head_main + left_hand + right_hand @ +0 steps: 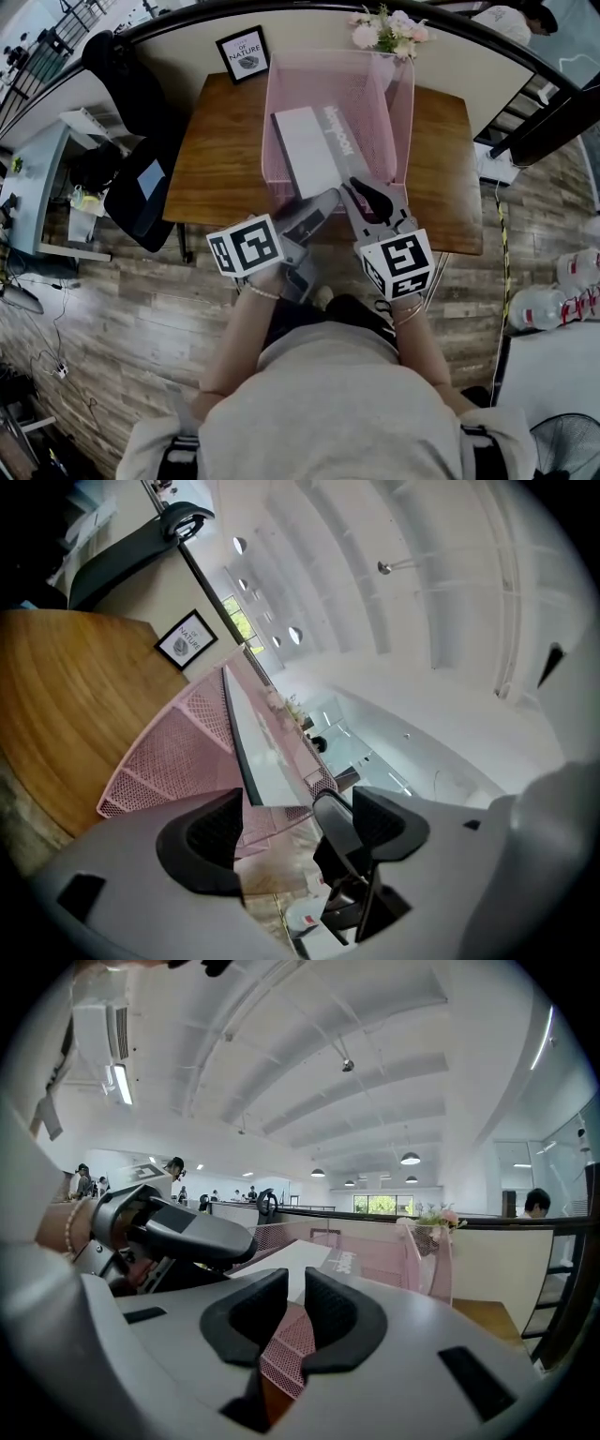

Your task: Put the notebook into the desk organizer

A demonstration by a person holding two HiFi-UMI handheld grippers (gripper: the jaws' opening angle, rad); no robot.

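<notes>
A pink mesh desk organizer [400, 112] stands on the wooden table [217, 159]. A white notebook [305, 150] with a grey edge lies inside it, leaning towards its left wall. My left gripper [319, 208] hovers at the organizer's near wall, jaws wide open. In the left gripper view the notebook [267, 757] lies beyond the pads [202, 841], not between them. My right gripper [363, 194] is at the same near wall, just to the right. Its jaws [293, 1312] stand almost together, and pink mesh [286, 1335] shows through the slit. I cannot tell whether they pinch the wall.
A framed picture [244, 53] and a small bunch of flowers [389, 28] stand at the table's far edge. A black chair [141, 150] is left of the table. Water bottles [562, 295] lie on the floor to the right.
</notes>
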